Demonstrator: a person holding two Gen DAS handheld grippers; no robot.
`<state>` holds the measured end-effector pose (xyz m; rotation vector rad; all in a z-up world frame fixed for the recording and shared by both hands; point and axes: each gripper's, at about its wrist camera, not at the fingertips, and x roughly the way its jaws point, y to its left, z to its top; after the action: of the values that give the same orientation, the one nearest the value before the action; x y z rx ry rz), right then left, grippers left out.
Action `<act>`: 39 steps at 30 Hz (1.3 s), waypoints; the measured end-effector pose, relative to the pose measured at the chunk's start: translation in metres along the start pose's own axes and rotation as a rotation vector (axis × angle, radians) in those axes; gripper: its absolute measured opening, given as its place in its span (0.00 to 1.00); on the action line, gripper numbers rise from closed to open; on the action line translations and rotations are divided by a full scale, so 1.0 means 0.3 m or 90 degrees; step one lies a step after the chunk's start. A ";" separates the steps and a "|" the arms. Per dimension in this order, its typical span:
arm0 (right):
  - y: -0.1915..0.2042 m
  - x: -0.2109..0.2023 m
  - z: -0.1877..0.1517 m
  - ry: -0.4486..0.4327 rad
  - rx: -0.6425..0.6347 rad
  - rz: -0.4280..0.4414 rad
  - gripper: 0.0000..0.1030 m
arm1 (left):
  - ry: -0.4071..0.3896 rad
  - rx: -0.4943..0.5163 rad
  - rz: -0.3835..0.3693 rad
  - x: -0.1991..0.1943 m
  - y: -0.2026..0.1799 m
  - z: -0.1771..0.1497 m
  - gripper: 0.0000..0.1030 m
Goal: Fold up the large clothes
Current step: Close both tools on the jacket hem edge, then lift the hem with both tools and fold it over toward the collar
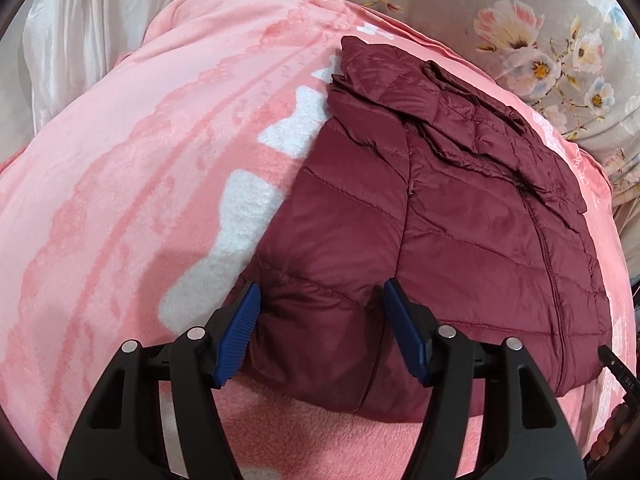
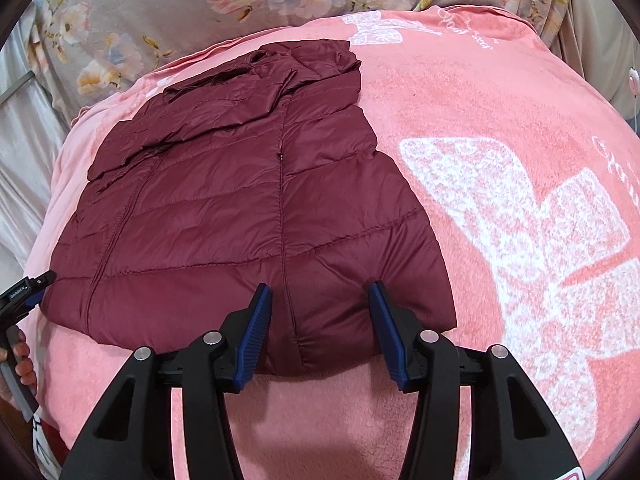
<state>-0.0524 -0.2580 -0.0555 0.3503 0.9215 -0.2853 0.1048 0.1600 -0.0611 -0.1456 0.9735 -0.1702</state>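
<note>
A maroon quilted puffer jacket (image 1: pixel 460 216) lies flat on a pink blanket (image 1: pixel 120 200), hem toward me, hood at the far end, sides folded in. My left gripper (image 1: pixel 320 292) is open, its blue pads either side of the jacket's near left hem corner. In the right wrist view the jacket (image 2: pixel 240 208) fills the middle left. My right gripper (image 2: pixel 320 292) is open over the near right hem corner, by a vertical seam. The left gripper's tip (image 2: pixel 28 288) shows at the jacket's left hem edge.
The pink blanket (image 2: pixel 500 100) carries white bow prints (image 2: pixel 540 220) to the right of the jacket. A floral grey bedspread (image 2: pixel 180 8) lies behind it. White satin fabric (image 1: pixel 80 20) sits at the far left.
</note>
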 end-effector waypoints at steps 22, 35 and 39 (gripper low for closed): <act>-0.136 -0.018 -0.030 -0.015 0.064 0.014 0.07 | -0.005 -0.036 -0.003 -0.016 0.097 -0.029 0.36; -0.068 -0.344 -0.112 -0.130 0.016 0.036 0.02 | -0.055 -0.021 -0.082 -0.277 0.092 -0.074 0.02; -0.071 -0.486 -0.198 -0.152 0.010 0.045 0.02 | -0.064 -0.032 -0.104 -0.393 0.129 -0.121 0.02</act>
<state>-0.1873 -0.2397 0.0265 0.3533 0.6717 -0.2633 0.0128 0.2207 0.0063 -0.2777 0.8664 -0.2853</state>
